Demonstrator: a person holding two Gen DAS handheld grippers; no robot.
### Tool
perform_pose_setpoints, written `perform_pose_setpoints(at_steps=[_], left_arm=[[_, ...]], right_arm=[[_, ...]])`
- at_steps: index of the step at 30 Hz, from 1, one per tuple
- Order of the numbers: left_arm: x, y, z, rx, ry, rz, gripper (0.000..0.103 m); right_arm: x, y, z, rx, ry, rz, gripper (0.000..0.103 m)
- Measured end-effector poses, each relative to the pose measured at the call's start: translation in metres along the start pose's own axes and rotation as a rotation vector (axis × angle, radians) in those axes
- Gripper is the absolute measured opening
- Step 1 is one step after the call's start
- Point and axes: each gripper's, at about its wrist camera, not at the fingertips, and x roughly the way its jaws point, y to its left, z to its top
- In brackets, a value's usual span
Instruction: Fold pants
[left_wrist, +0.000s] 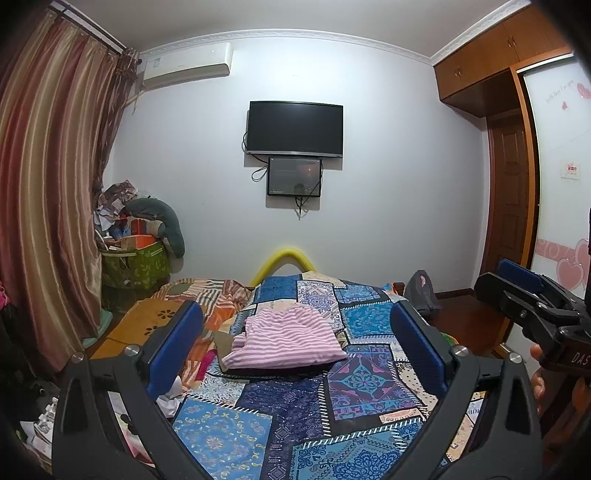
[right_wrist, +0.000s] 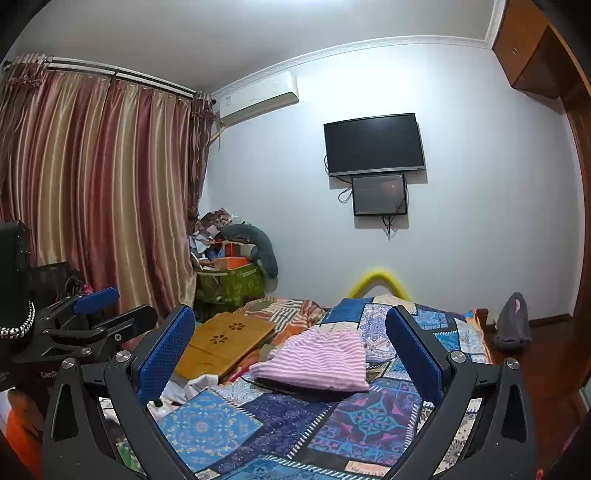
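Both my tools, left tool (left_wrist: 295, 347) and right tool (right_wrist: 291, 347), gape wide, holding nothing. The striped pants (left_wrist: 286, 341) lie folded on the bed (left_wrist: 258, 417), well ahead; a careless grab could undo the fold

A home bedroom: patchwork-covered bed (left_wrist: 258, 424), wall television (left_wrist: 294, 129), curtains (left_wrist: 48, 184), wardrobe (left_wrist: 480, 59)

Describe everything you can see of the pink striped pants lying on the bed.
The pink striped pants look like soft knit cloth with thin pink and white stripes. They lie folded into a thick, roughly rectangular bundle, layers stacked, on the blue patchwork bedspread near mid-bed. Something dark shows just under their near edge. Neither gripper touches them.
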Motion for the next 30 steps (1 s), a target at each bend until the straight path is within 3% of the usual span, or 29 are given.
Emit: perform_pose_setpoints(at_steps=[30], left_arm=[[0.0021, 0.0072, -0.0003, -0.014, 0.023, -0.044, 0.102]], right_arm=[[-0.0022, -0.0011, -0.0033, 0.005, 0.010, -0.001, 0.103]])
